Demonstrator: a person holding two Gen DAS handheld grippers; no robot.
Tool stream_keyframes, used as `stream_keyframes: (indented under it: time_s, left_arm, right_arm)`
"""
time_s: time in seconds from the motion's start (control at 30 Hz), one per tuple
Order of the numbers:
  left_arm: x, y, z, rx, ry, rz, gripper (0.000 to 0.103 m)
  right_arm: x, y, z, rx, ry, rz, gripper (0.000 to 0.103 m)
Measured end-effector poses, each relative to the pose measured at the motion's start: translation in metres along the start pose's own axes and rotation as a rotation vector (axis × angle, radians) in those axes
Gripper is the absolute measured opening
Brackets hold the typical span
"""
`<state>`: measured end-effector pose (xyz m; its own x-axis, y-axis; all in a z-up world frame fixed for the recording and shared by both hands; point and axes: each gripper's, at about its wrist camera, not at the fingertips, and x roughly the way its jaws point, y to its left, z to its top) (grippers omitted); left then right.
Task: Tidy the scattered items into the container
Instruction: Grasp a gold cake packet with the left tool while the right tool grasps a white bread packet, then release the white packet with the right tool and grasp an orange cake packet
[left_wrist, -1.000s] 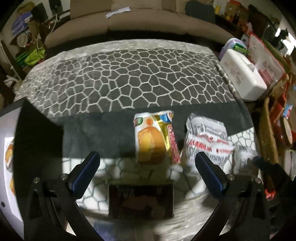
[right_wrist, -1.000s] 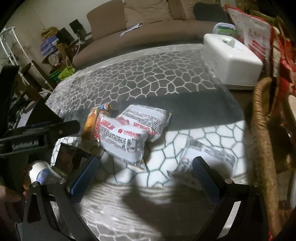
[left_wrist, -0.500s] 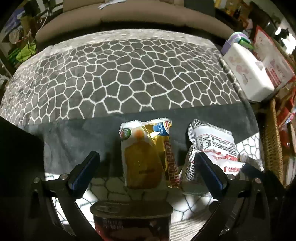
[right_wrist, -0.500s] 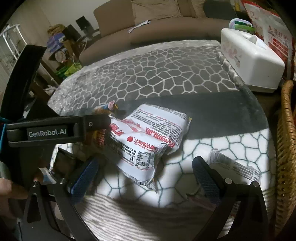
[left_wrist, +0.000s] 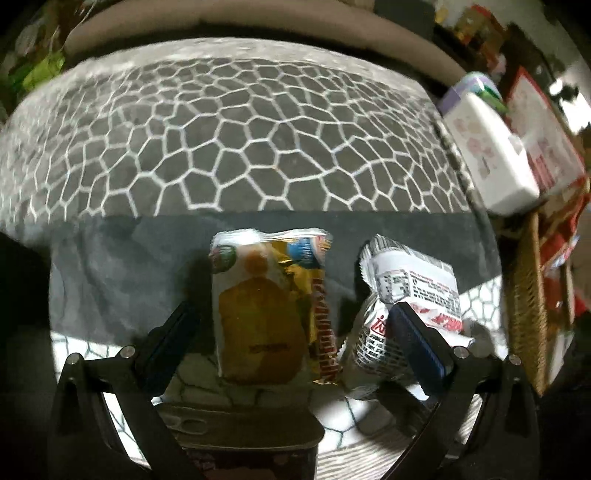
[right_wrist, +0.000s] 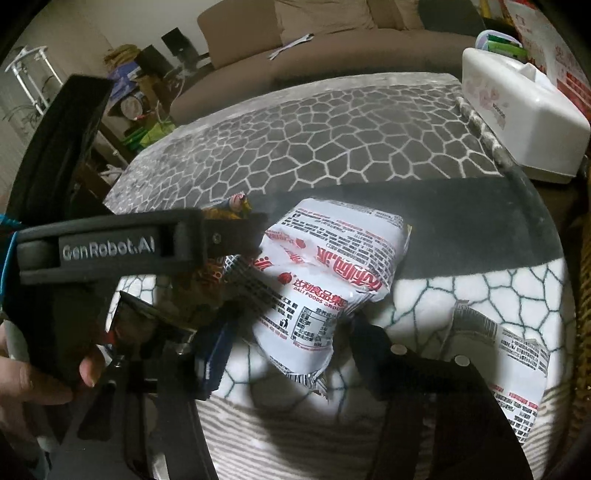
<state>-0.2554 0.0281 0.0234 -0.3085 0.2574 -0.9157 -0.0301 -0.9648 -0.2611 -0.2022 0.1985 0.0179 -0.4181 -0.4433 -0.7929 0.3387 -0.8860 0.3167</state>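
Note:
A yellow snack packet (left_wrist: 266, 314) lies on the patterned cloth between the fingers of my left gripper (left_wrist: 291, 310), which is open and low over it. The right finger of that gripper overlaps a white packet with red print (left_wrist: 410, 284) beside it. In the right wrist view the same white packet (right_wrist: 325, 273) has its near end between the fingers of my right gripper (right_wrist: 291, 325). Its jaws are closing, and a little cloth still shows between the left pad and the packet. A second white packet (right_wrist: 517, 369) lies further right. A wicker basket (left_wrist: 528, 314) stands at the right edge.
A dark can (left_wrist: 240, 435) sits just under the left gripper, also seen as the can (right_wrist: 147, 325) from the right. A white tissue box (right_wrist: 524, 107) stands at the far right. The left gripper's arm (right_wrist: 110, 251) and a person's hand (right_wrist: 37, 376) crowd the left side. A sofa (right_wrist: 332, 40) is behind.
The right gripper's jaws have narrowed from wide open around the white packet's near end. Both grippers have sunk toward the cloth, and the left one now straddles the yellow packet.

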Motion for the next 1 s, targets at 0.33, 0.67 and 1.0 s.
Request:
stream_keyframes:
  time_s: [0.33, 0.67, 1.0]
  left_arm:
    - [0.006, 0.013, -0.002, -0.035, 0.008, 0.055, 0.103]
    - [0.018, -0.003, 0.003, 0.027, 0.007, 0.094, 0.052]
    - [-0.017, 0.003, 0.0, 0.018, -0.049, 0.096, 0.051]
  right_arm:
    - [-0.001, 0.0, -0.004, 0.029, 0.005, -0.003, 0.054]
    - [-0.002, -0.004, -0.007, 0.029, 0.007, 0.008, 0.051]
    - [-0.015, -0.001, -0.01, 0.042, -0.001, 0.01, 0.04]
